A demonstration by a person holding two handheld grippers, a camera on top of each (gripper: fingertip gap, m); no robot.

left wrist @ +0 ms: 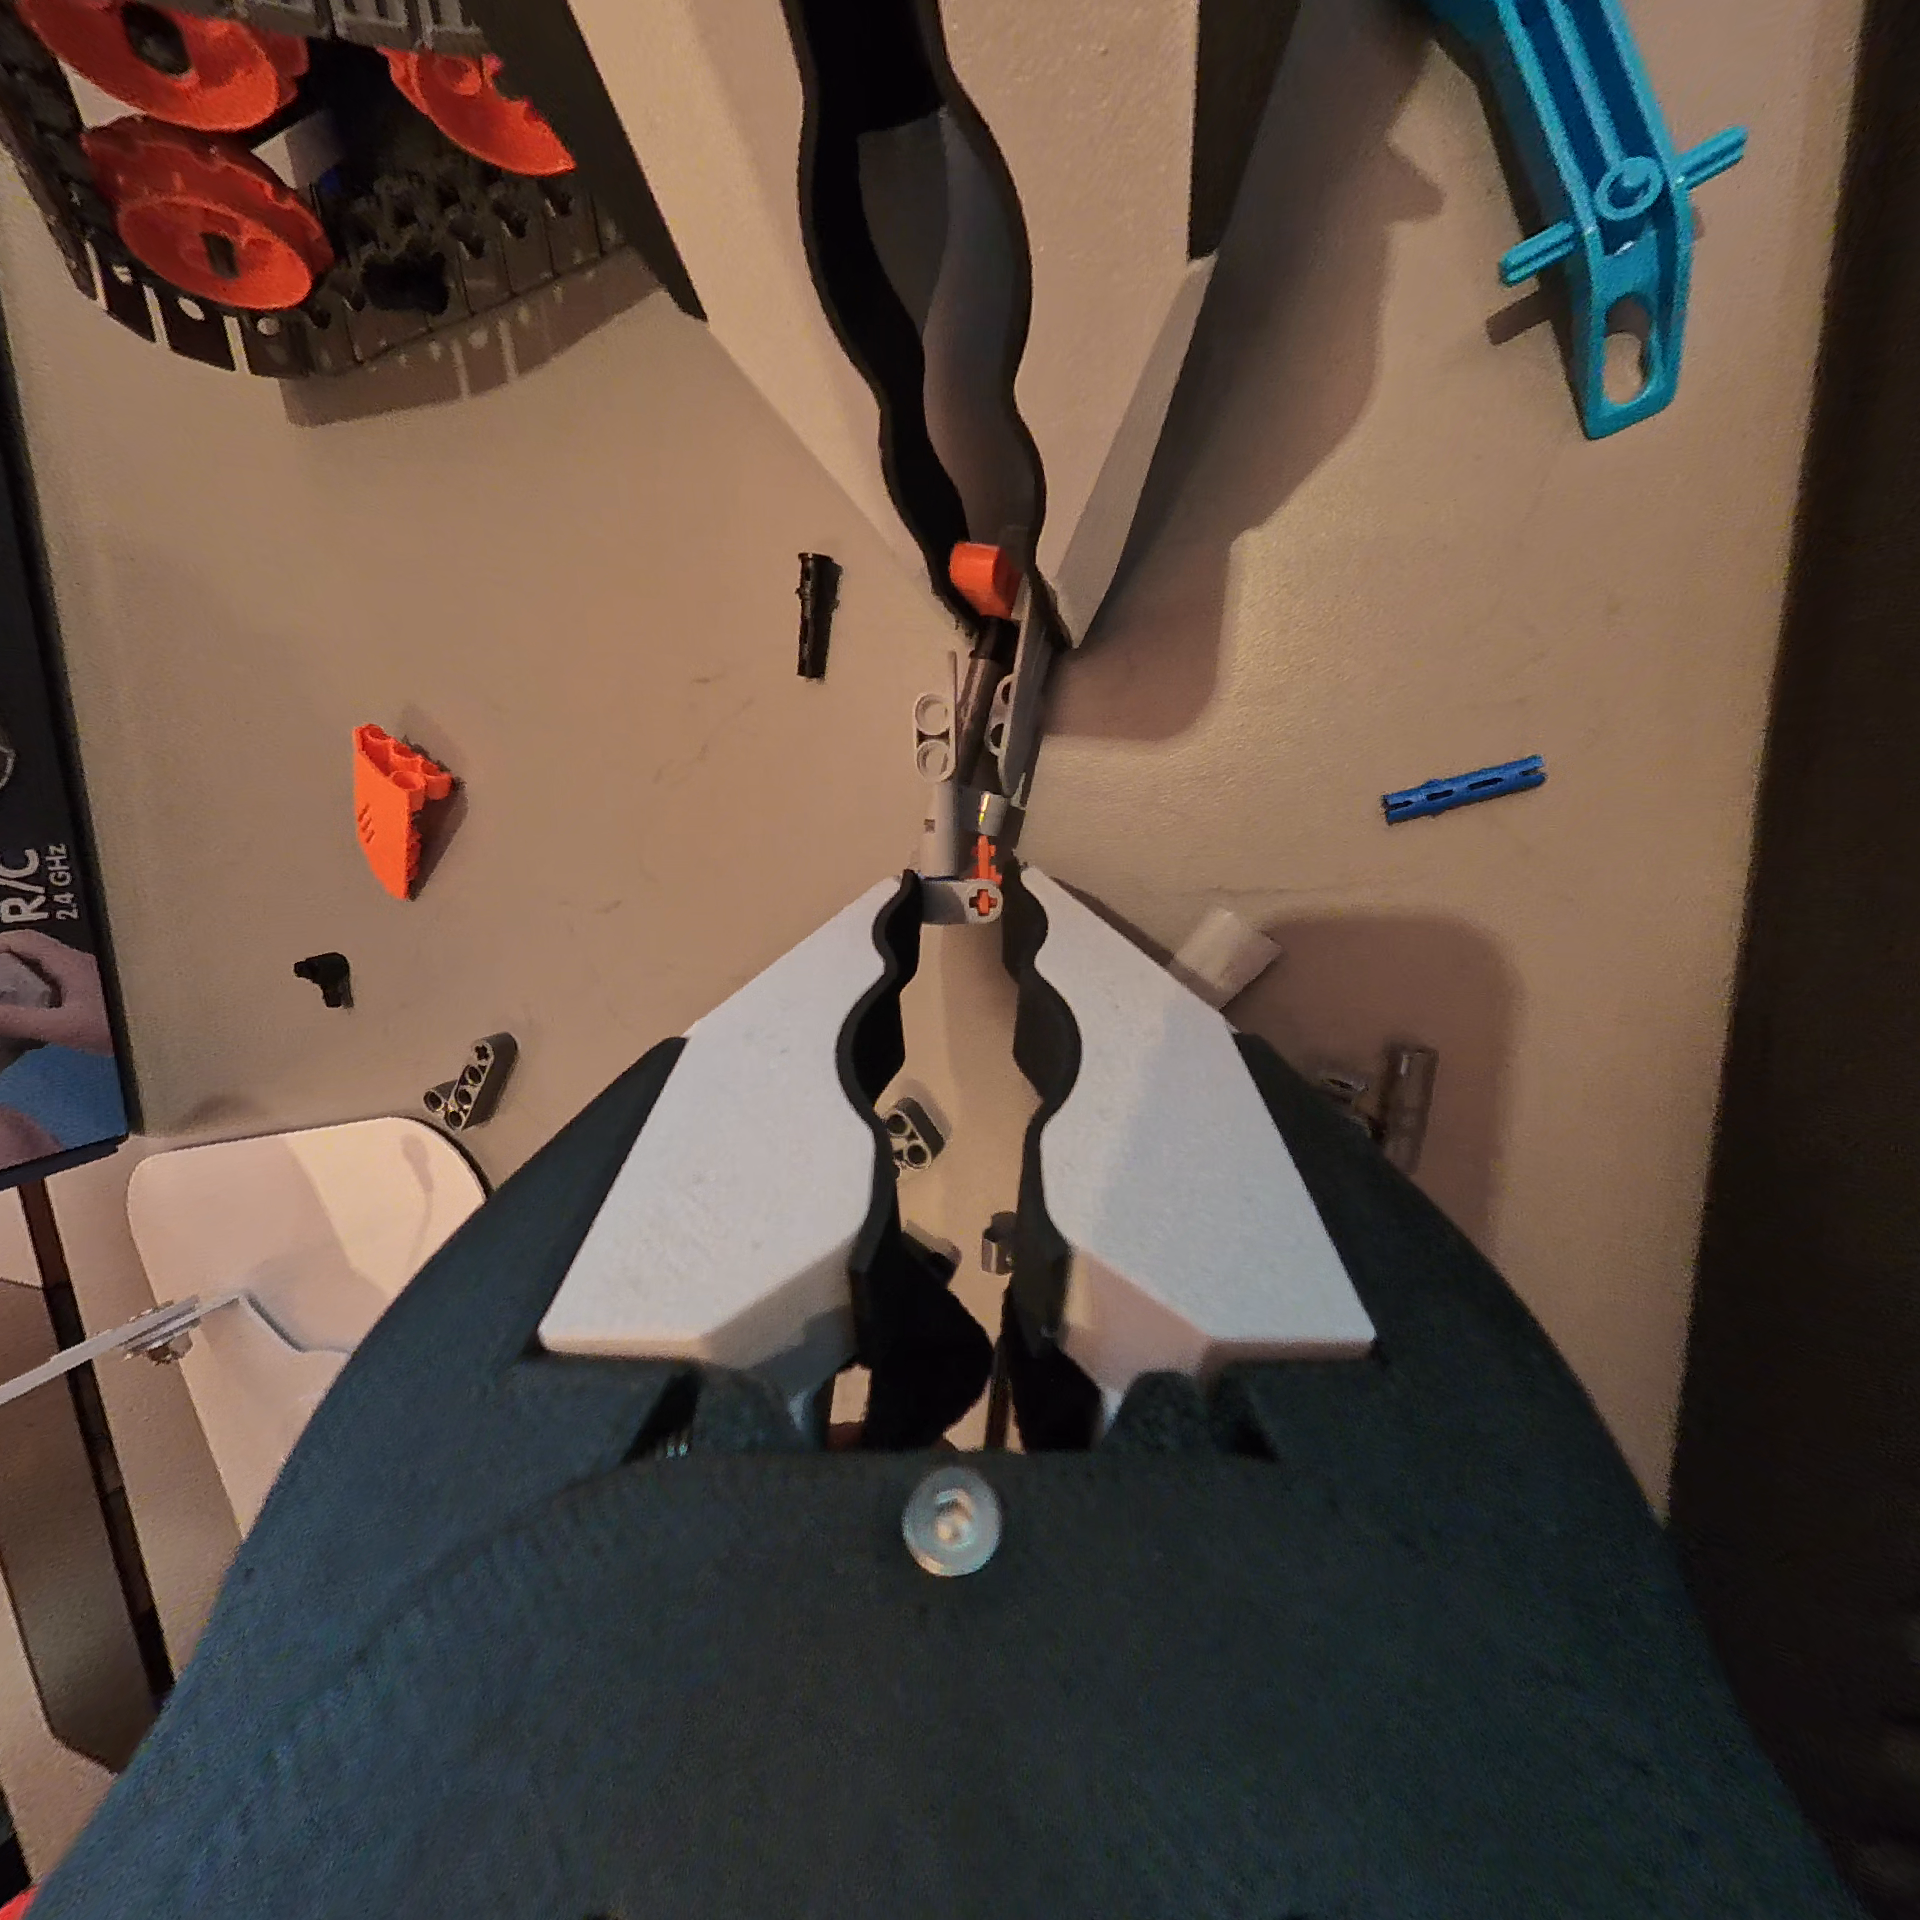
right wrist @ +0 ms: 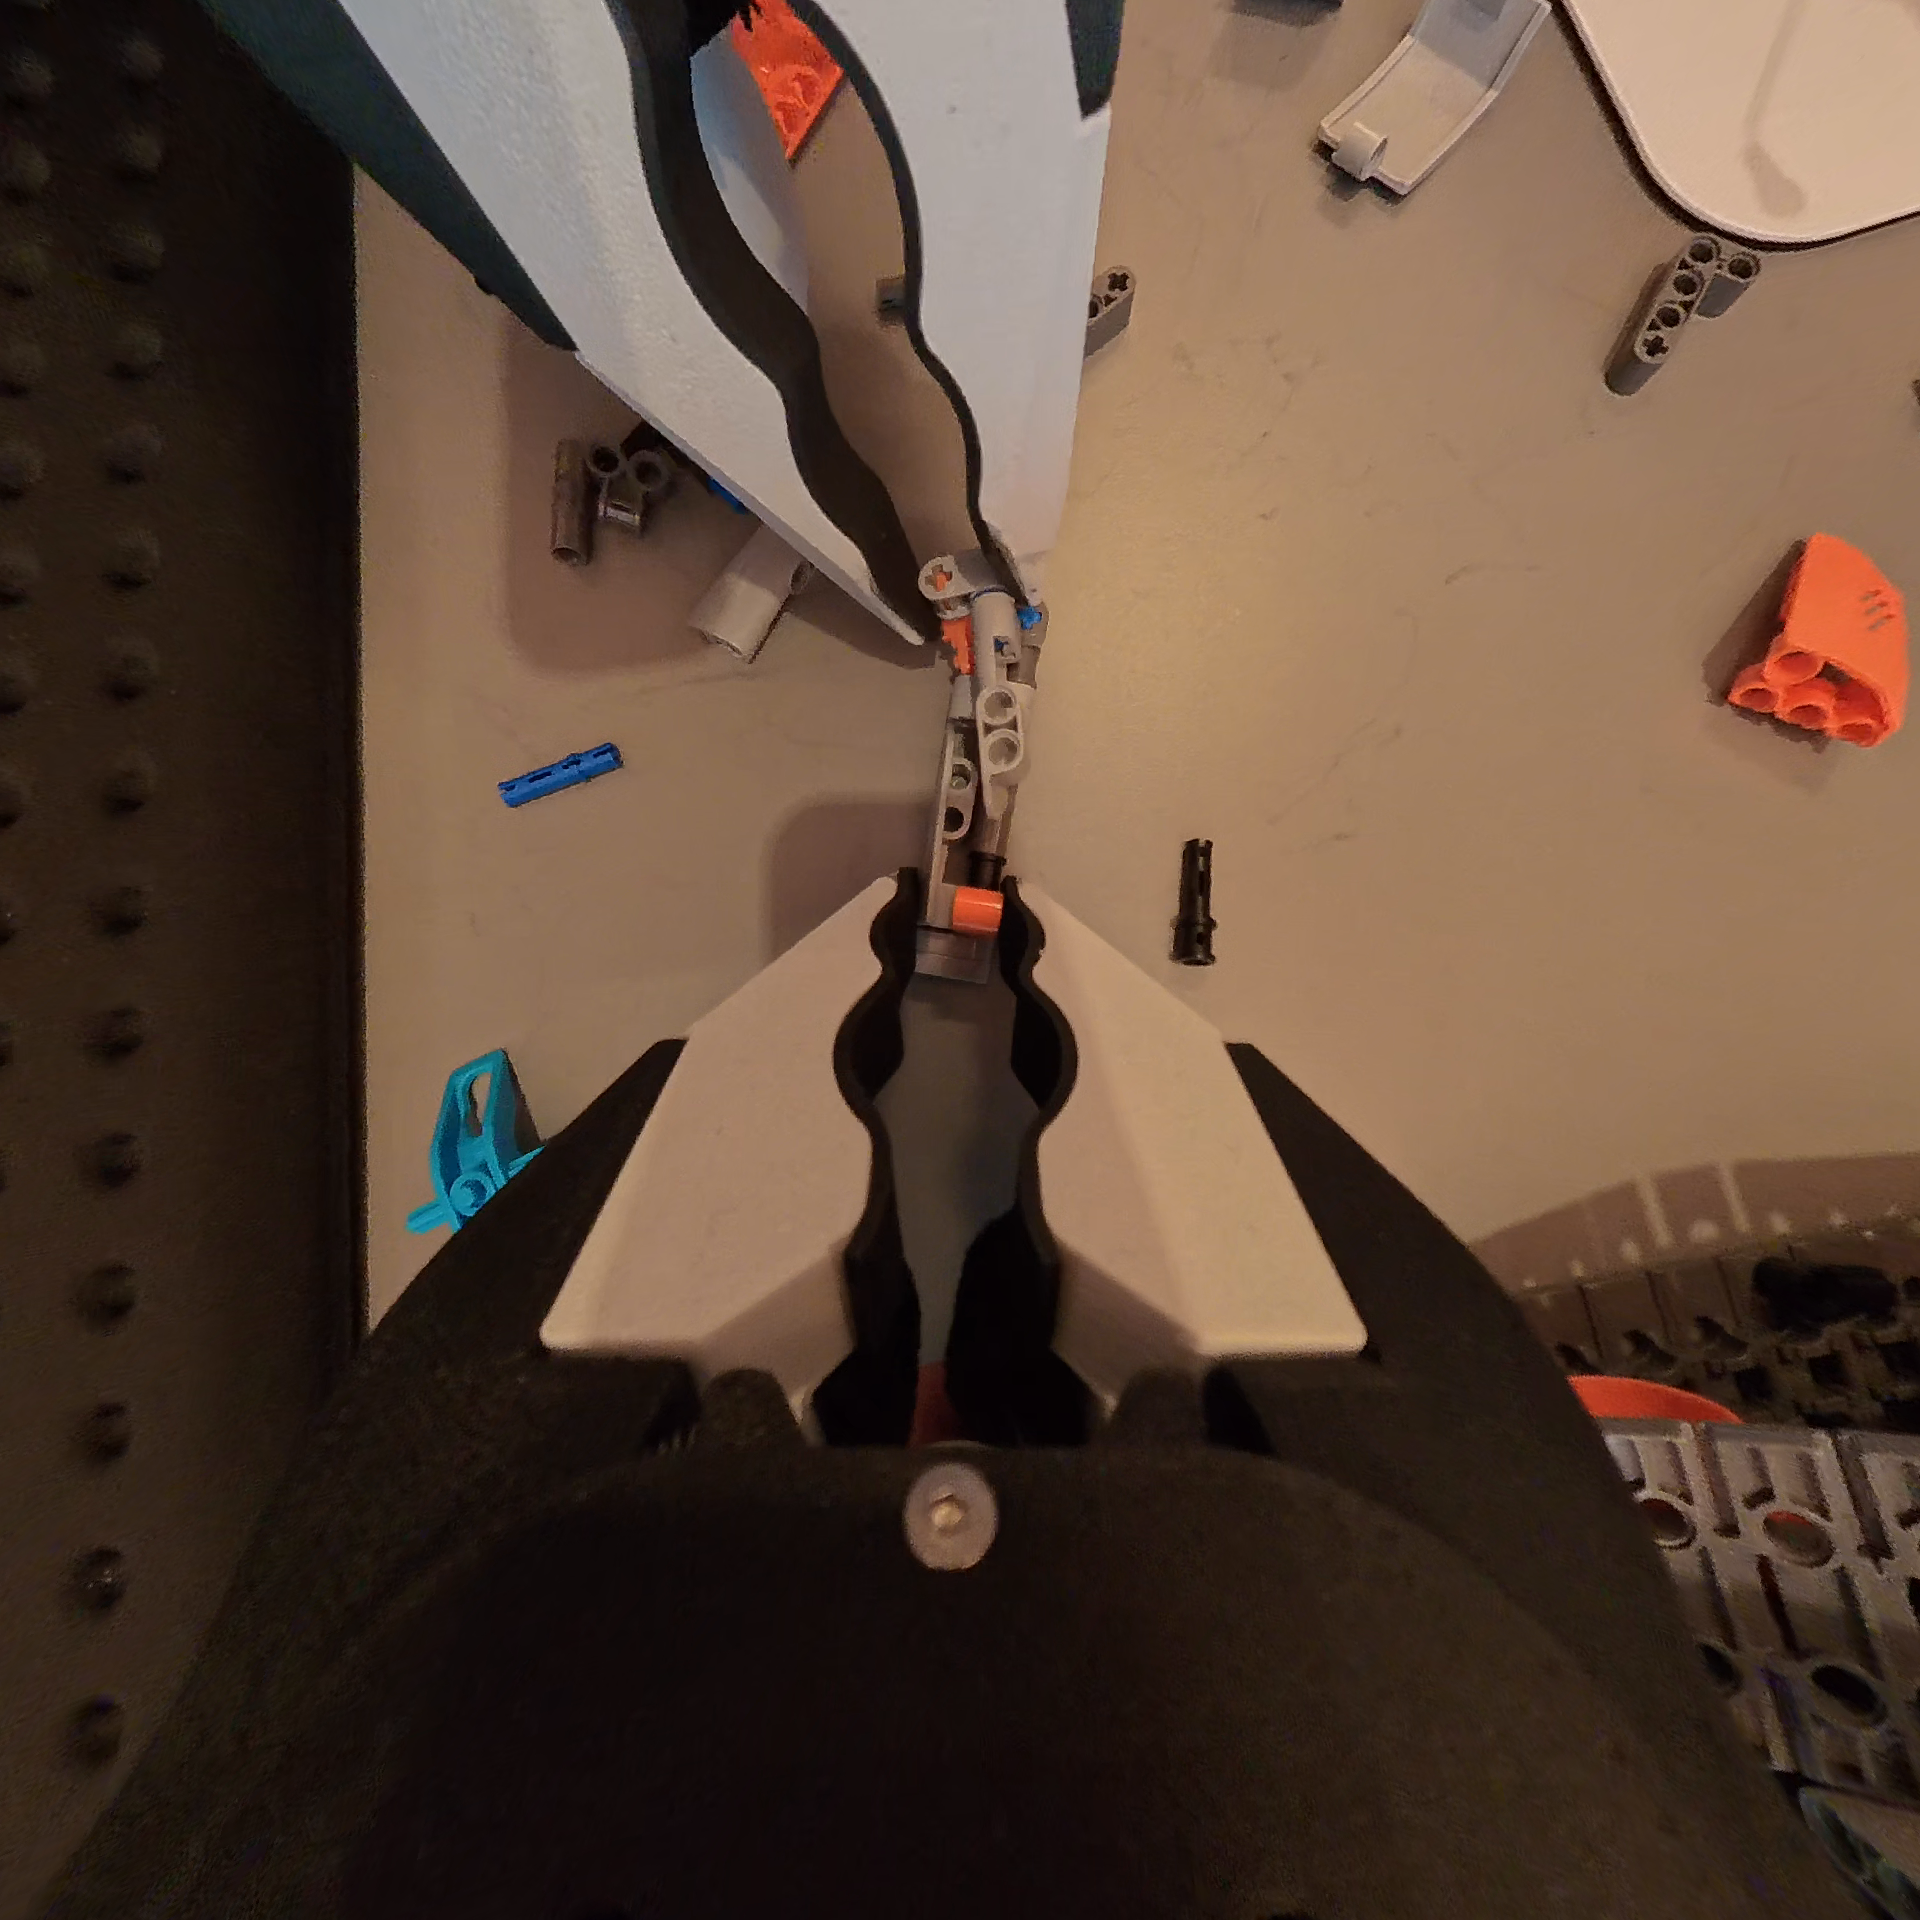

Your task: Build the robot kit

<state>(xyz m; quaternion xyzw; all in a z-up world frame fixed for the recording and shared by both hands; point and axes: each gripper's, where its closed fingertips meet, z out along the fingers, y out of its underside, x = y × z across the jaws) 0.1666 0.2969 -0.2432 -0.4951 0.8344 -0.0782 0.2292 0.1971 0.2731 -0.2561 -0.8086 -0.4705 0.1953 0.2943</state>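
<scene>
Left gripper (left wrist: 961, 896): jaws drawn in on the near end of a small grey brick assembly (left wrist: 977, 748), clamped at the light grey connector with orange cross-axle ends. Between the fingers, lower down, a small grey connector (left wrist: 914, 1127) lies on the table (left wrist: 623, 582); it looks to rest free of the pads, though the wide-angle view makes that hard to confirm.

Right gripper (right wrist: 956, 920): clenched on the opposite end of the same assembly, gripping the part with the orange bush (right wrist: 977, 906). The assembly spans the gap between the two tools, held off the beige table surface, fingertips facing each other.

Near field, left wrist view: grey bent beam (left wrist: 473, 1081) and small black pin piece (left wrist: 327, 977) to the left; white rounded tray (left wrist: 301, 1195) at lower left. A white tube piece (left wrist: 1231, 951) sits just beside the left gripper's right finger.

Mid field: orange wedge panel (left wrist: 400, 810) left of the assembly, black pin (left wrist: 816, 613) nearer to it, blue axle pin (left wrist: 1465, 788) well apart on the right.

Far field: tracked model with orange wheels (left wrist: 208, 218) at upper left; turquoise curved beam (left wrist: 1600, 218) at upper right. Printed box (left wrist: 42, 935) at left edge.
</scene>
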